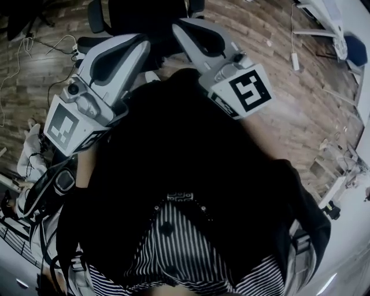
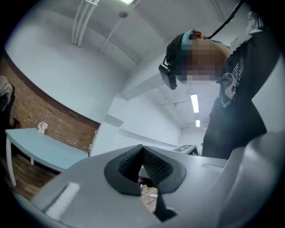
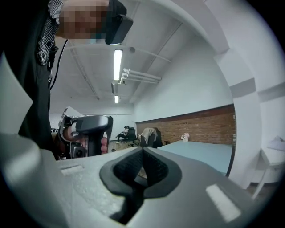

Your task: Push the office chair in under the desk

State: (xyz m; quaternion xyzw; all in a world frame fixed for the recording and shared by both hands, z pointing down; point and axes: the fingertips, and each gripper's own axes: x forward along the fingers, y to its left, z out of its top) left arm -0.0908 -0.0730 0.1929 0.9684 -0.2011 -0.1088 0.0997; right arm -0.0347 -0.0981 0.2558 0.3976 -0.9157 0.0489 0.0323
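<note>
The black office chair [image 1: 139, 17] stands on the wooden floor at the top of the head view, beyond both grippers. My left gripper [image 1: 75, 115] and right gripper [image 1: 240, 87] are raised close in front of the person's dark shirt, apart from the chair. Both are shut with nothing between the jaws, as the left gripper view [image 2: 142, 149] and the right gripper view [image 3: 142, 151] show. A light blue desk [image 3: 200, 153] runs along a brick wall; it also shows as the pale tabletop [image 2: 40, 147]. A hand holds the left gripper [image 3: 87, 131] in the right gripper view.
Cables [image 1: 34, 46] trail over the floor at the upper left. A bag and gear [image 1: 34, 185] lie at the left edge. White furniture legs [image 1: 341, 185] stand at the right. A far chair with a jacket [image 3: 150, 136] sits by the brick wall.
</note>
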